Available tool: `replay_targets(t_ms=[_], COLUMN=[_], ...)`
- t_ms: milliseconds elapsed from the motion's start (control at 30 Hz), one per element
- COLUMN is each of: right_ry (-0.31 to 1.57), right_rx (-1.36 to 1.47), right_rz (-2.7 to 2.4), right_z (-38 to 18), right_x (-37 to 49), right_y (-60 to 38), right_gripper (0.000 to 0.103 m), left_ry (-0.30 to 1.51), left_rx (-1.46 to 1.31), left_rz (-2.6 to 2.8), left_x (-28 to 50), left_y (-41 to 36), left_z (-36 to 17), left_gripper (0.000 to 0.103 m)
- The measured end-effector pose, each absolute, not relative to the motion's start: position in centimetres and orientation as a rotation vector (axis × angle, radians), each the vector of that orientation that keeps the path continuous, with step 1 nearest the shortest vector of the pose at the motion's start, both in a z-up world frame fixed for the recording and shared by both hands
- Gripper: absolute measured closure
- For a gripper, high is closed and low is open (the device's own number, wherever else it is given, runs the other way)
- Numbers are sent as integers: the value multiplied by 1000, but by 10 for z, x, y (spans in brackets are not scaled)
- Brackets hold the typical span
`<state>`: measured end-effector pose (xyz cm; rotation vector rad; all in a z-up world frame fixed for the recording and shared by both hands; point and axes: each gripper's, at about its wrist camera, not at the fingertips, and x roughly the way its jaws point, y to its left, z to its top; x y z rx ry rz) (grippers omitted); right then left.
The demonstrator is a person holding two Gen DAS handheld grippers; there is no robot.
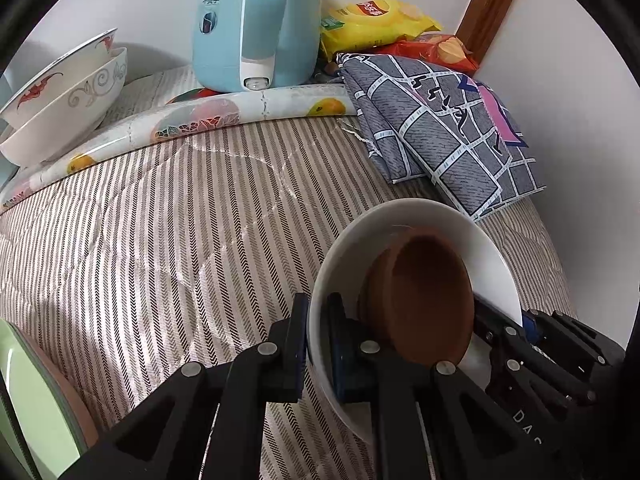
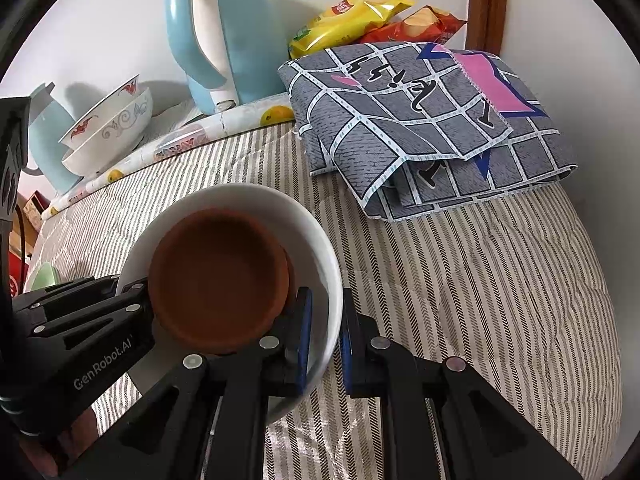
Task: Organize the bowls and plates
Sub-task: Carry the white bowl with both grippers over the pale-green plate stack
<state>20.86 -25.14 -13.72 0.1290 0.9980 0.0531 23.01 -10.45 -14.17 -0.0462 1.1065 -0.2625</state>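
Note:
A white bowl (image 1: 420,220) holds a brown dish (image 1: 428,296) and hangs above the striped quilt. My left gripper (image 1: 318,344) is shut on the bowl's left rim. My right gripper (image 2: 325,340) is shut on the bowl's (image 2: 316,232) right rim, with the brown dish (image 2: 218,276) inside. The right gripper also shows in the left wrist view (image 1: 532,340), and the left gripper in the right wrist view (image 2: 120,292). Two stacked patterned bowls (image 1: 68,92) sit at the back left, also in the right wrist view (image 2: 112,124).
A blue kettle (image 1: 256,24) stands at the back by the wall. A folded grey cloth (image 2: 432,120) and snack bags (image 2: 352,12) lie at the back right. A rolled fruit-print mat (image 1: 192,120) lies across the quilt. A green plate (image 1: 36,400) is at the left edge.

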Motion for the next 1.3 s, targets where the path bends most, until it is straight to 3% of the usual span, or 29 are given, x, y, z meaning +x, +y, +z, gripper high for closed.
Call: replay_targets(t_ms=[1300], right_ry=[1010], right_rx=[199], right_rz=[45], right_z=[-137], right_x=[198], right_y=[-254], right_gripper=[92], left_ry=[1094], left_rx=[-44], left_rz=[-251], left_x=[220], left_y=[-105], left_z=[-133], left_gripper=[93])
